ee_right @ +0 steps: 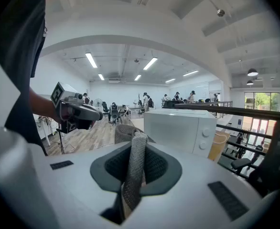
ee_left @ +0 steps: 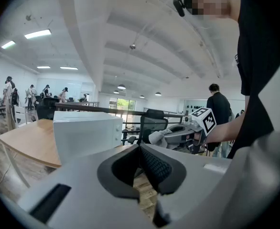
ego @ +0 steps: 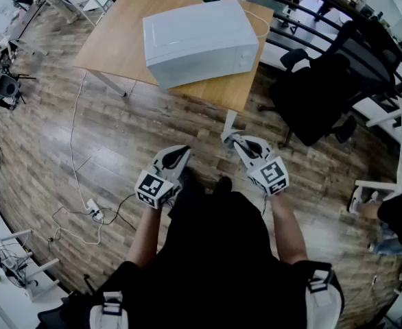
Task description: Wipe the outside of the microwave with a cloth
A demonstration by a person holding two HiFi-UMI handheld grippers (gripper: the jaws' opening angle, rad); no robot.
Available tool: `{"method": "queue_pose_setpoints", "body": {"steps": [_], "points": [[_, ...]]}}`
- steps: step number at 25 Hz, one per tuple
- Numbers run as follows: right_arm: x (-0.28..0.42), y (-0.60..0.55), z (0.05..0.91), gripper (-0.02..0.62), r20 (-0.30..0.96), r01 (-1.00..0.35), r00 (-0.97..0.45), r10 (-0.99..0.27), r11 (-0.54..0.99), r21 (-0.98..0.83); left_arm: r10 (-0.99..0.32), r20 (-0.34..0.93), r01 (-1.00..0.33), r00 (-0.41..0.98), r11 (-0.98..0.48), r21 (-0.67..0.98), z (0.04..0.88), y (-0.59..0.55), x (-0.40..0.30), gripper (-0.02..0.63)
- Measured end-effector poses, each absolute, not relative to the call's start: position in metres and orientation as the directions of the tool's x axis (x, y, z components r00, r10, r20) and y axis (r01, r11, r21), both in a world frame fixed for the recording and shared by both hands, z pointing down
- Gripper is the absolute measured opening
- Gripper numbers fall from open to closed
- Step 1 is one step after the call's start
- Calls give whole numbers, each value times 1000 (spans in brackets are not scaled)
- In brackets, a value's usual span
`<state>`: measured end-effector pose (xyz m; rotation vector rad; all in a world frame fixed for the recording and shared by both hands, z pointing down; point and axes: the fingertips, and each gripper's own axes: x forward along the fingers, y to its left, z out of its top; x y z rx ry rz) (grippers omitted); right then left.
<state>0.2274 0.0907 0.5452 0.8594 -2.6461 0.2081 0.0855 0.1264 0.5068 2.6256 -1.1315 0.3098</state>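
A white power strip (ego: 91, 210) lies on the wood floor (ego: 119, 142) at the left. A thin cable (ego: 72, 125) runs from it up to the table.

The left gripper (ego: 180, 155) is held low in front of the person. Its jaws are pressed together with nothing between them.

The white microwave (ego: 197, 41) sits on the wooden table (ego: 108, 43), close to the table's near edge and toward its right corner. It is well apart from both grippers, so I think no wiping has begun.

The right gripper (ee_right: 134, 149) pinches a gray cloth (ee_right: 133, 175) tight. The cloth sticks up past the jaw tips and hangs down behind them.

To do this well, the person should step up to the table and mind the cable on the floor. Then lay the loose part of the cloth flat on the top or a side and rub in long, slow lines. The grip should be kept tight so the cloth does not slip out. The empty gripper could push on the microwave so it does not slide off the near edge.

A black office chair (ego: 317, 94) stands at the right, by a dark railing (ego: 365, 26). The room is a big, bright office with more desks and people far off.
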Motion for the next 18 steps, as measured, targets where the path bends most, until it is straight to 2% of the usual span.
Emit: {"method": "queue_pose_setpoints", "body": {"steps": [18], "points": [[123,43,532,31,379,-595,-744,-550,804,0,-674,254,-718,693,-677,162,500,73,-13,6]]}}
